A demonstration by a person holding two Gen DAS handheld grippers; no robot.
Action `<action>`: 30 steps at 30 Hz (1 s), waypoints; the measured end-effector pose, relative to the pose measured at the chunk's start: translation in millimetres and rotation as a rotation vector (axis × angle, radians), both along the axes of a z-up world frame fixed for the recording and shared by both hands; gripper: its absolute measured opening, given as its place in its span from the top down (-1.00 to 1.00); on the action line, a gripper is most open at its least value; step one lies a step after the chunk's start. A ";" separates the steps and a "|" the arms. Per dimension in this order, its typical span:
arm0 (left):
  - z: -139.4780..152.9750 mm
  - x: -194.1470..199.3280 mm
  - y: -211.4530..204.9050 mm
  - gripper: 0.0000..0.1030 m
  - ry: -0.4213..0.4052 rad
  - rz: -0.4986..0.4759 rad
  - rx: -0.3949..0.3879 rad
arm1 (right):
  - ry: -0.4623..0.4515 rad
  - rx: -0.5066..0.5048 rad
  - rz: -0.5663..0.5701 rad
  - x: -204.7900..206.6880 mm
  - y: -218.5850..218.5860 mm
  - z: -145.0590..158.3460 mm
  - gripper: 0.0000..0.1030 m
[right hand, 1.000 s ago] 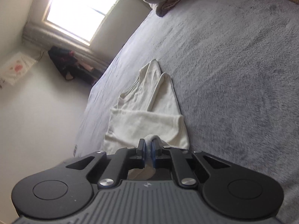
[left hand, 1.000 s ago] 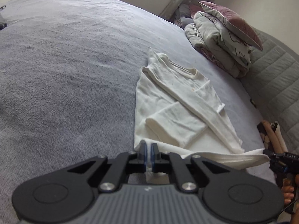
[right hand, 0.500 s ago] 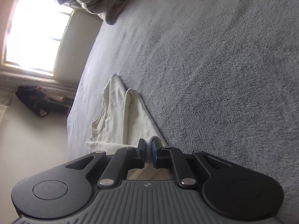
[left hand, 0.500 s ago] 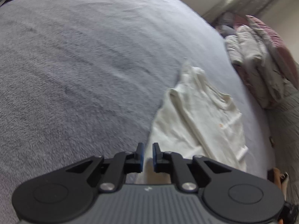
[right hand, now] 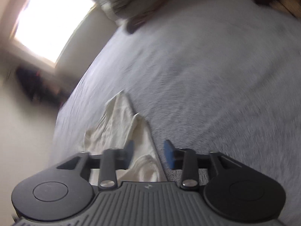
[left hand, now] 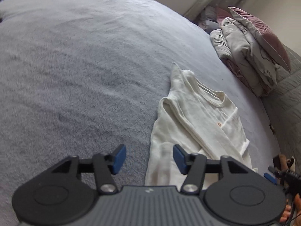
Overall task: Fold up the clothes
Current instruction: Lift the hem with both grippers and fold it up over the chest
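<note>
tools [left hand: 149, 159] opening, shirt [left hand: 197, 124] hem released

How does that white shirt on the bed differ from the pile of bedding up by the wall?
The white shirt lies flat and thin in a single low layer; the bedding pile is bulky, stacked high and topped by a mauve pillow. The shirt is cream; the pile is grey and mauve. Both rest on the grey blanket.

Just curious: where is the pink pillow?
In the left view, the pink pillow sits upper right, atop folded bedding by the bed's far edge.
</note>
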State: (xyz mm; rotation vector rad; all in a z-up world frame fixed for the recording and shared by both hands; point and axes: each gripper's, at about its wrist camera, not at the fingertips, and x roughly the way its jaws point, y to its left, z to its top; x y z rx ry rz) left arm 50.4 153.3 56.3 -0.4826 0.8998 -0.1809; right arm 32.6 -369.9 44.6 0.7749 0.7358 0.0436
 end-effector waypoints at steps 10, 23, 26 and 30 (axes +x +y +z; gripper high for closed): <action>-17.8 12.3 -19.1 -0.37 0.015 -0.103 -0.002 | 0.013 -0.250 0.315 20.9 26.1 -6.4 -0.02; -18.3 15.1 -48.2 0.85 0.002 -0.139 0.136 | -0.003 -0.285 0.327 20.0 41.6 -3.7 0.86; -14.5 15.7 -51.0 0.86 -0.026 -0.126 0.152 | -0.025 -0.324 0.316 21.6 47.5 -0.1 0.87; 1.1 11.0 -58.3 0.85 -0.102 -0.128 0.221 | -0.052 -0.370 0.293 20.7 48.2 6.2 0.88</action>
